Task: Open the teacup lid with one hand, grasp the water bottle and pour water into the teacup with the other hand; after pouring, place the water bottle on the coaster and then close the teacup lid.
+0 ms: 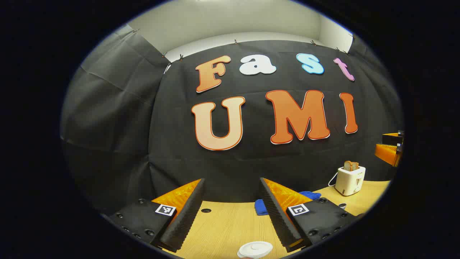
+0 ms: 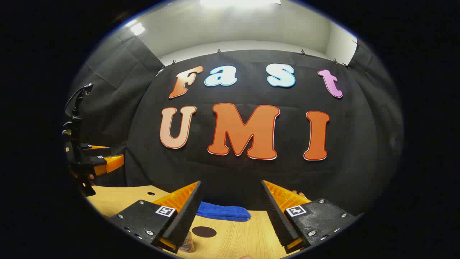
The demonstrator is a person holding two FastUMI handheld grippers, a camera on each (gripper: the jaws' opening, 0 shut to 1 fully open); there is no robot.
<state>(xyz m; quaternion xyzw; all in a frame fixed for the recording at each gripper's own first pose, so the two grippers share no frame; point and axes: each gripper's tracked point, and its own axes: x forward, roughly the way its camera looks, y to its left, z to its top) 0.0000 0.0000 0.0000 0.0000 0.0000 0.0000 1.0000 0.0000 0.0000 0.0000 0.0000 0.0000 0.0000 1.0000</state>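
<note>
The white teacup lid (image 1: 256,249) lies low at the bottom edge of the left gripper view, just below and between the fingers of my left gripper (image 1: 232,180), which is open and holds nothing. In the right gripper view my right gripper (image 2: 230,182) is open too, with nothing between its fingers. The top of the water bottle (image 2: 187,244) peeks out beside its left finger. The dark round coaster (image 2: 203,231) lies flat on the wooden table (image 2: 233,237) just past the bottle. The cup under the lid is hidden.
A blue cloth (image 2: 222,211) lies by the back wall, also seen as blue cloth (image 1: 264,207). A white toaster (image 1: 350,180) with bread stands at the right. The left gripper (image 2: 104,162), held by a hand, is raised at the far left.
</note>
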